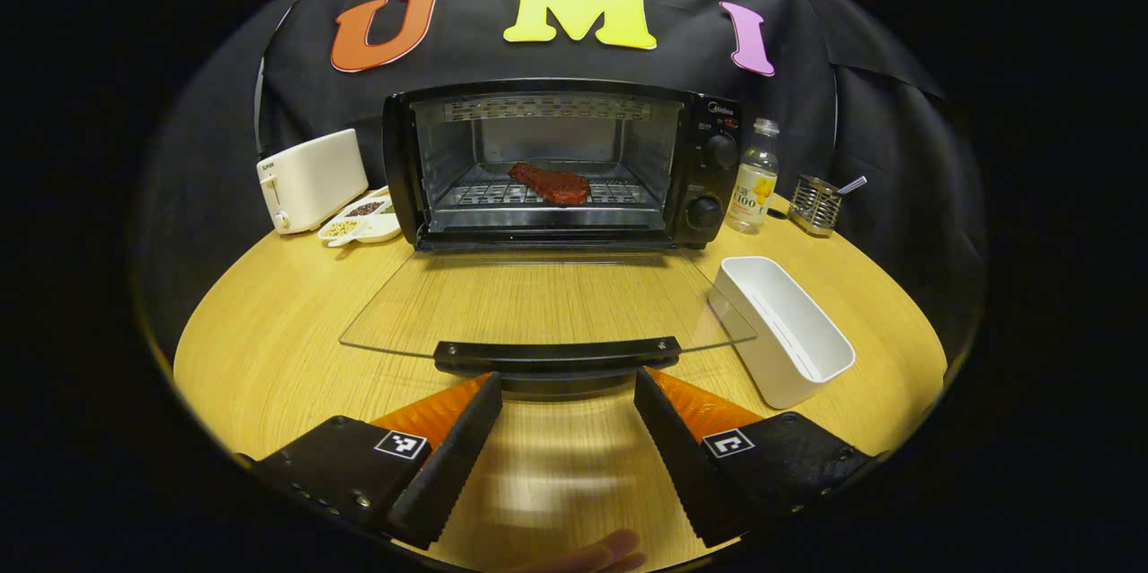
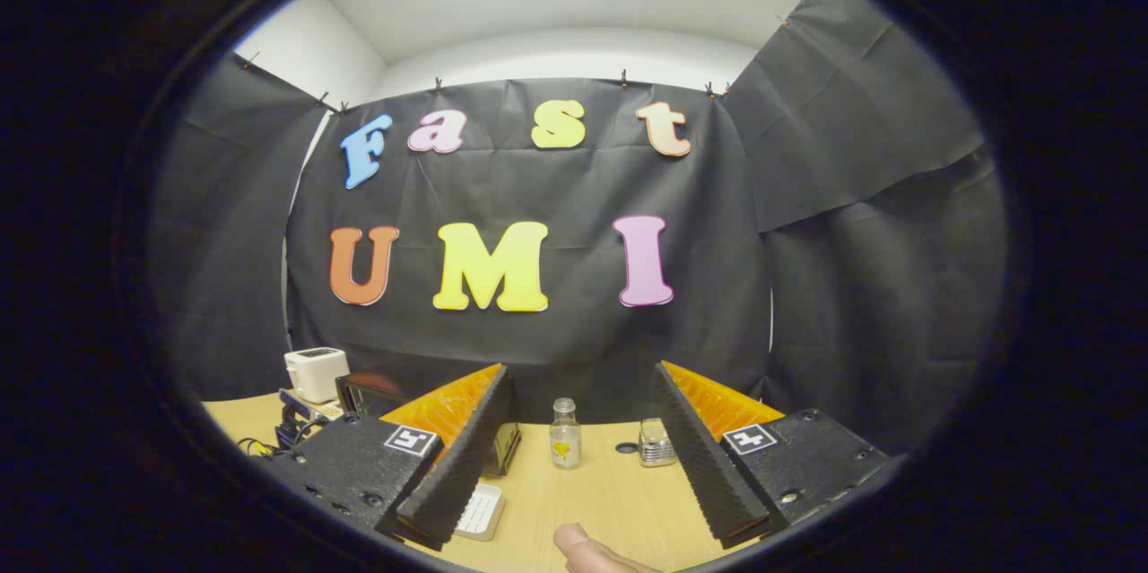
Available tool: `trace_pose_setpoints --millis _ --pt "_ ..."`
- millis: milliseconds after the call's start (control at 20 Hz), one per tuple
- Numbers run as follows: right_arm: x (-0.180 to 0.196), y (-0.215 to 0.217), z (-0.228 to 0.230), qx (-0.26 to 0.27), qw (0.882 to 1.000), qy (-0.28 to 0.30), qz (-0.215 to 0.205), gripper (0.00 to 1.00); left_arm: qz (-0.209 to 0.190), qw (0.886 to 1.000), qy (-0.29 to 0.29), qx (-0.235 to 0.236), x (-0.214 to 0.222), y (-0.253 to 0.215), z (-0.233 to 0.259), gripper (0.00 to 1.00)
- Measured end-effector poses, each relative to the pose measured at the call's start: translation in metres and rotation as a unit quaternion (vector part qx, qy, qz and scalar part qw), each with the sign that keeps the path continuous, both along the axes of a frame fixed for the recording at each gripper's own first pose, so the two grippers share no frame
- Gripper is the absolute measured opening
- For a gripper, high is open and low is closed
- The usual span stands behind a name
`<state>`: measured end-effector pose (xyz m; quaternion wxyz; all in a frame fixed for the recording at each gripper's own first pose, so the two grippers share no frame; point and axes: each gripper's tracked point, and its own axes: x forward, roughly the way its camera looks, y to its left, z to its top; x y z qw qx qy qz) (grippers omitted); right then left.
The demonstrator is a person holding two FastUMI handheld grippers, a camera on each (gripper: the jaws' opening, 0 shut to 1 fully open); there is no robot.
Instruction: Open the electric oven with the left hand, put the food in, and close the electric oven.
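— Where's the food?
— The red steak (image 1: 550, 183) lies on the rack inside the electric oven (image 1: 560, 165). Its glass door (image 1: 547, 299) is folded down flat.
— And the grippers?
— The left gripper (image 1: 567, 394) is spread wide just before the door handle (image 1: 556, 353), touching nothing. The right gripper (image 2: 583, 394) is raised, also spread, empty.
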<state>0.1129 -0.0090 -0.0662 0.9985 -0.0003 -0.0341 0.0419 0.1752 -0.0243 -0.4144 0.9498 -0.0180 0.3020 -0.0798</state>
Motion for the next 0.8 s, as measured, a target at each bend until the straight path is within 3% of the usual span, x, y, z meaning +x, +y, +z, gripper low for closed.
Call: trace_pose_setpoints --millis 50,100,200,400,500,800 --pt "0.000 -0.002 -0.003 0.003 1.000 0.002 0.003 1.00 0.000 1.000 0.003 -0.001 0.000 -0.001 -0.001 0.96" --pt "0.002 -0.004 -0.009 0.003 1.000 0.009 0.004 0.96 0.001 1.000 0.004 -0.002 -0.001 -0.001 0.000 0.96" --pt "0.002 -0.005 -0.018 0.004 1.000 0.019 0.006 1.00 0.000 1.000 0.004 0.000 0.000 0.000 0.001 0.96" --pt "0.006 -0.007 -0.025 0.004 1.000 0.029 0.003 0.96 -0.005 1.000 0.000 0.009 0.002 0.000 0.005 0.96" --pt "0.006 -0.006 -0.026 0.000 1.000 0.031 0.003 1.00 -0.002 1.000 0.004 0.005 0.001 0.000 0.006 0.96" --pt "0.002 -0.003 -0.019 -0.005 1.000 0.021 0.003 0.96 0.011 0.999 -0.037 0.014 0.012 0.006 0.043 0.96"
